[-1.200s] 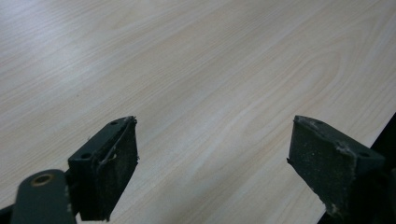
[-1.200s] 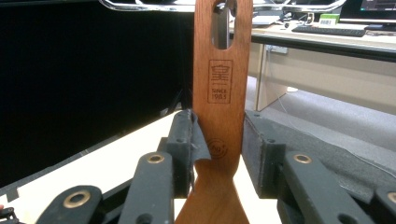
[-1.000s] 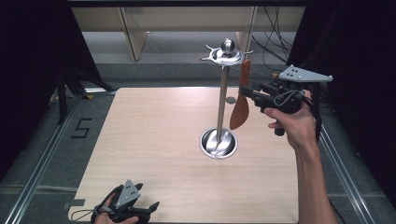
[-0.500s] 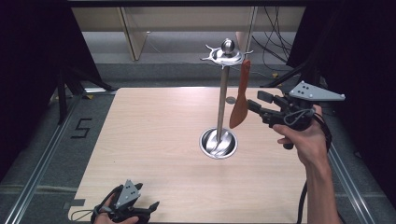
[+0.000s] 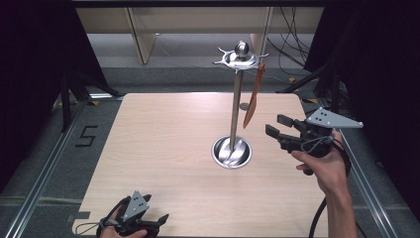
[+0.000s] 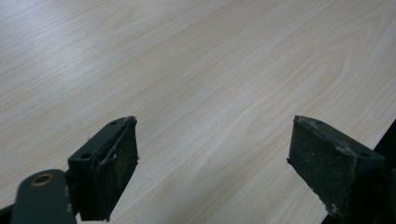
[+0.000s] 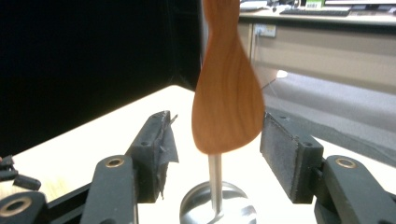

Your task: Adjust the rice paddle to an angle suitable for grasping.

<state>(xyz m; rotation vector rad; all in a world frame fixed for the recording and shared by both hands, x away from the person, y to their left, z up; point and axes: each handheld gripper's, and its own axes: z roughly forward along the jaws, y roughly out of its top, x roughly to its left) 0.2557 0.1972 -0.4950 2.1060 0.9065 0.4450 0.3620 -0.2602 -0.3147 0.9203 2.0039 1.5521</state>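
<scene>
Wooden spatula (image 5: 252, 96) hung from the metal stand's (image 5: 236, 106) top hook, far right on the desk (image 5: 163, 148).
Right tool (image 5: 275, 128) spread beside the blade; left tool (image 5: 148, 224) spread, idle. Spatula judged light, stiff, free-swinging: grip the broad blade flat.

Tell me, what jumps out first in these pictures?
A tall shiny metal stand with a round dish base rises from the middle of the pale wooden table, with a reddish-brown wooden spatula hanging from its top ring. The right gripper sits just right of the spatula, jaws open. The left gripper rests open at the near edge.
</scene>
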